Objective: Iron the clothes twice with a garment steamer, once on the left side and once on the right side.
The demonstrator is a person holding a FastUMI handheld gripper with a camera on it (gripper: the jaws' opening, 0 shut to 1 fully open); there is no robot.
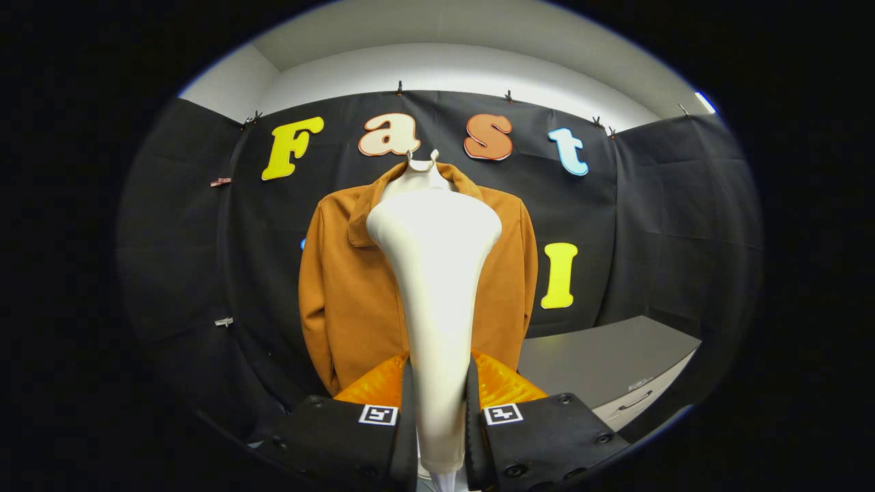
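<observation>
Beyond my fingers (409, 410), which clamp the white steamer (436, 273), a grey cabinet top (601, 355) sits just beside the hanging brown jacket (342, 287), low by its hem. I see nothing lying on that top.

Cabinet: grey unit (601, 355) with a flat top, standing low against the black cloth wall.
Drawer handle: visible on its pale front (639, 400).
Clips: small clips (509, 96) pin the cloth's upper edge.
Ceiling: white (465, 65).
</observation>
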